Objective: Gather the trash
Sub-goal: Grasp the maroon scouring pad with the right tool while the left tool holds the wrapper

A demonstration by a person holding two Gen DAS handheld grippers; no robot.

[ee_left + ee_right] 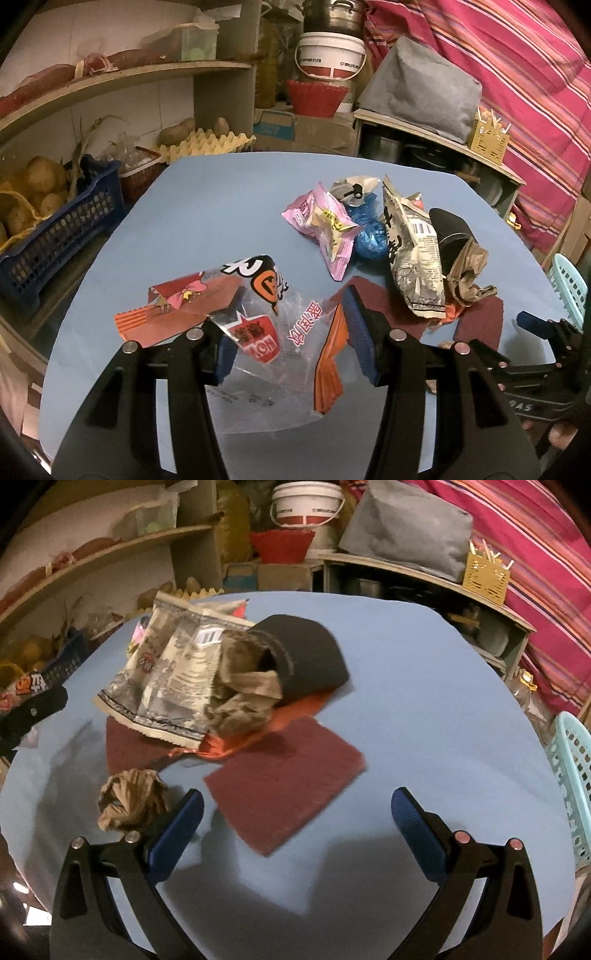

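Left fingers clamped on clear snack wrapper; right fingers open, empty. Wrapper pile uncollected mid-bench.

Home storeroom or pantry corner: shelves with potatoes, egg tray, stacked pot and bucket, striped curtain behind blue worktop.
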